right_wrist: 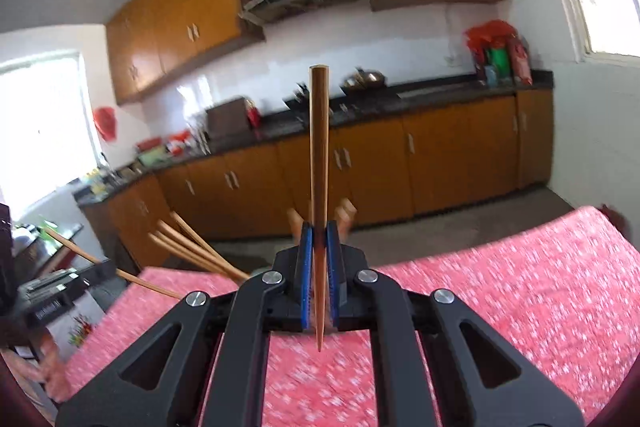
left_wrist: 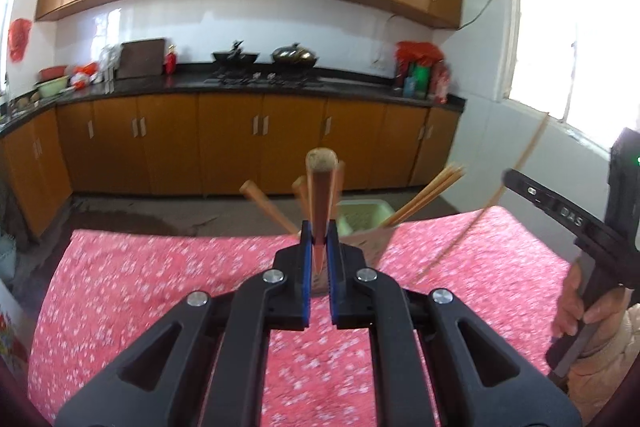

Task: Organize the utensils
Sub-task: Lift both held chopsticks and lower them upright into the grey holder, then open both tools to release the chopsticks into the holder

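Observation:
My left gripper [left_wrist: 319, 233] is shut on a wooden chopstick [left_wrist: 320, 195] that points forward and up above the red flowered tablecloth [left_wrist: 160, 287]. Just beyond it stands a pale green utensil holder [left_wrist: 362, 215] with several wooden chopsticks [left_wrist: 428, 193] leaning out of it. My right gripper [right_wrist: 319, 235] is shut on another wooden chopstick [right_wrist: 319, 155], held upright over the table; this chopstick also shows as a thin slanted stick in the left wrist view [left_wrist: 480, 215]. The holder itself is hidden in the right wrist view; only chopstick ends [right_wrist: 192, 247] show.
The table [right_wrist: 520, 287] stands in a kitchen with orange cabinets [left_wrist: 240, 143] and a dark counter [left_wrist: 200, 83] beyond a strip of floor. The right gripper's body and the hand holding it [left_wrist: 580, 291] are at the right edge of the left wrist view.

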The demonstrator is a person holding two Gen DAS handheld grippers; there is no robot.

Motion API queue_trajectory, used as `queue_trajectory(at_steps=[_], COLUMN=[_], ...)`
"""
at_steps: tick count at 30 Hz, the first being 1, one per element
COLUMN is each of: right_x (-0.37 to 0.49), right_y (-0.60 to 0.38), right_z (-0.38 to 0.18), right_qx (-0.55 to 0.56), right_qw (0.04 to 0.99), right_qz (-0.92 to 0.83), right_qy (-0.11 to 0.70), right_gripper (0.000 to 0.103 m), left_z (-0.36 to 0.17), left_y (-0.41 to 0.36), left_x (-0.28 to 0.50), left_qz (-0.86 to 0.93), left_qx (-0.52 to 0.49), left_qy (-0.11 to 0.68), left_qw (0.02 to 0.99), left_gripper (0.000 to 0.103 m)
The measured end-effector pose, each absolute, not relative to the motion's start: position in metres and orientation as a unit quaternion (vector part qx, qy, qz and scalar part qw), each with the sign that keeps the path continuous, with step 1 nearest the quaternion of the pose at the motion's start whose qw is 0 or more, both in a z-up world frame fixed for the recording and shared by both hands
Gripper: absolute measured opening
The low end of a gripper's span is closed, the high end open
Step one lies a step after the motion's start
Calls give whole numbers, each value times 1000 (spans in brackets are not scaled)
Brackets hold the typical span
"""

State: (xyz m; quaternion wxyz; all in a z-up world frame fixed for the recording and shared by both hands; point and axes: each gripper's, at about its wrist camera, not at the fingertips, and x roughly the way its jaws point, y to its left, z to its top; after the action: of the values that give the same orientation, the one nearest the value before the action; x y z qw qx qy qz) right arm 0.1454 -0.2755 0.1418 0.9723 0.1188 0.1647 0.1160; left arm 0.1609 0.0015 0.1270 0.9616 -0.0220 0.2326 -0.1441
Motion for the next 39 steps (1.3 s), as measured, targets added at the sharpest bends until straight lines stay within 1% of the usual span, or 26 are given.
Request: queue_trajectory(at_steps=[7, 10, 12, 17, 23, 25, 26, 27, 28, 29, 31, 32, 33, 34, 35, 36, 37, 38, 39], right_x=[155, 168, 175, 202, 221, 219, 217, 213, 210, 206, 195, 190, 185, 177, 170, 163, 150, 145, 136], right_y=[-253, -248, -245, -235, -226, -227, -228, -231, -233, -236, -242, -245, -247, -249, -250, -251, -252, -252, -252], right_z=[176, 178, 176, 155, 131, 131, 131, 134, 136, 138, 142, 144, 144, 144, 144, 143, 140, 140, 137], right_qx=[113, 114, 113, 106, 91, 93, 92, 91, 91, 91, 89, 87, 85, 81, 78, 72, 64, 60, 54], right_qw=[981, 983, 984, 984, 981, 981, 981, 982, 983, 983, 984, 985, 986, 987, 987, 988, 989, 990, 991], right_qz=[123, 115, 109, 100, 91, 91, 91, 88, 85, 84, 84, 82, 79, 77, 74, 71, 67, 65, 61], right_qy=[101, 85, 80, 104, 145, 147, 146, 142, 137, 132, 126, 124, 123, 119, 117, 116, 112, 109, 107], right_gripper=[8, 8, 8, 8, 8, 11, 20, 36, 42, 45, 49, 57, 66, 71, 83, 94, 99, 101, 101], left_z=[169, 175, 174, 153, 129, 127, 128, 129, 132, 133, 139, 141, 143, 145, 147, 147, 146, 145, 143], left_y=[-21, -32, -40, -51, -50, -48, -47, -44, -41, -38, -30, -26, -23, -19, -15, -13, -9, -7, -5], left_x=[172, 184, 192, 218, 243, 246, 244, 243, 241, 238, 227, 222, 216, 206, 198, 189, 177, 168, 158], left_qz=[-153, -145, -147, -144, -141, -141, -142, -143, -143, -142, -138, -136, -133, -128, -123, -117, -107, -101, -95], left_qx=[-23, -9, 0, 14, -6, -18, -23, -26, -30, -34, -40, -41, -43, -43, -41, -38, -34, -28, -21], left_qy=[182, 174, 182, 217, 245, 249, 247, 244, 238, 233, 217, 212, 204, 193, 183, 173, 162, 155, 147], left_qw=[971, 974, 972, 965, 959, 958, 958, 959, 960, 961, 966, 967, 969, 972, 975, 977, 980, 982, 984], left_gripper=[8, 8, 8, 8, 9, 9, 10, 12, 18, 21, 31, 34, 42, 53, 59, 73, 85, 89, 96])
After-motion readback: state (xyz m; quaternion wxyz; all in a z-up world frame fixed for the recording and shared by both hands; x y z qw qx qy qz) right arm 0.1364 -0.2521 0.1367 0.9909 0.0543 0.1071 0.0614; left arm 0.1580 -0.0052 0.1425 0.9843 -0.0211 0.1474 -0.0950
